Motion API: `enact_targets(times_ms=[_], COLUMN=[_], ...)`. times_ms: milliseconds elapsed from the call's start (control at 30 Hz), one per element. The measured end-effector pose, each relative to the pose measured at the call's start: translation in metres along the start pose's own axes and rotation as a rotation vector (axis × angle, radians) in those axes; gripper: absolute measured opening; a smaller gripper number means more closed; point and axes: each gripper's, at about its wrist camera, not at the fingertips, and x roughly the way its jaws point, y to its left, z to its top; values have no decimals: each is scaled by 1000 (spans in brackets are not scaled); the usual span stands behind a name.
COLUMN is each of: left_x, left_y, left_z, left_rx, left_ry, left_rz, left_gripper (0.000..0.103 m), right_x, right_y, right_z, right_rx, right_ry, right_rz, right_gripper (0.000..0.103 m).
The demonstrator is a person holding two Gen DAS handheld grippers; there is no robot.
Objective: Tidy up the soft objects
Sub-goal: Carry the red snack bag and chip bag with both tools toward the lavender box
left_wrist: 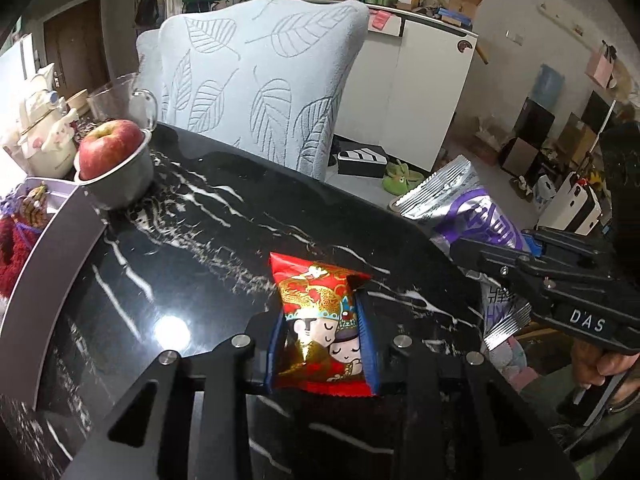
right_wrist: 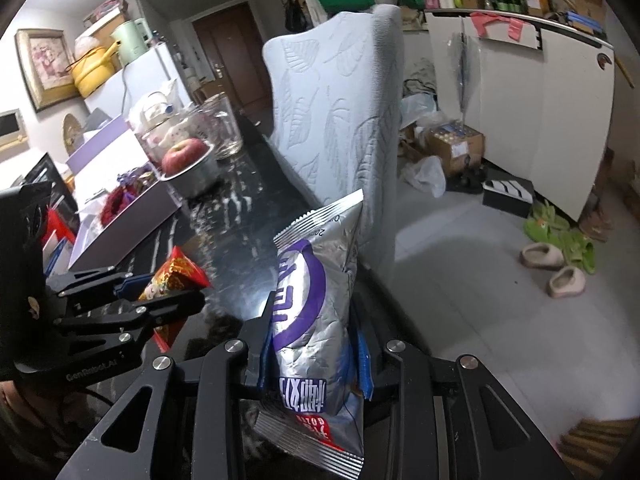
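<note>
My left gripper (left_wrist: 322,344) is shut on a red snack packet (left_wrist: 320,320) printed with two cartoon figures, held just above the black marble table (left_wrist: 192,248). In the right wrist view that same red packet (right_wrist: 176,276) shows at the left, clamped in the left gripper (right_wrist: 160,296). My right gripper (right_wrist: 314,360) is shut on a silver and purple snack bag (right_wrist: 312,312), which stands upright between its blue pads. From the left wrist view the silver bag (left_wrist: 460,208) and right gripper (left_wrist: 492,256) sit at the right, over the table's edge.
A pale blue leaf-patterned pillow (left_wrist: 256,80) stands on the table's far side. A metal bowl (left_wrist: 120,184) with a red apple (left_wrist: 110,148) and a glass mug (left_wrist: 120,100) sit at the far left. A lavender box (left_wrist: 52,232) with a red plush item lies at the left edge.
</note>
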Motion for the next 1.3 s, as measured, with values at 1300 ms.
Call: enact_targets(times_ms=[1300], left_x=[-171], left_y=[86], left_z=[-115], left_rx=[-325], left_ry=[-211], left_rz=[314], left_gripper=[31], right_x=[-13], right_y=[192], right_z=[-47], right_rx=[-356], right_ry=[65], right_rz=[475], right_gripper=[31])
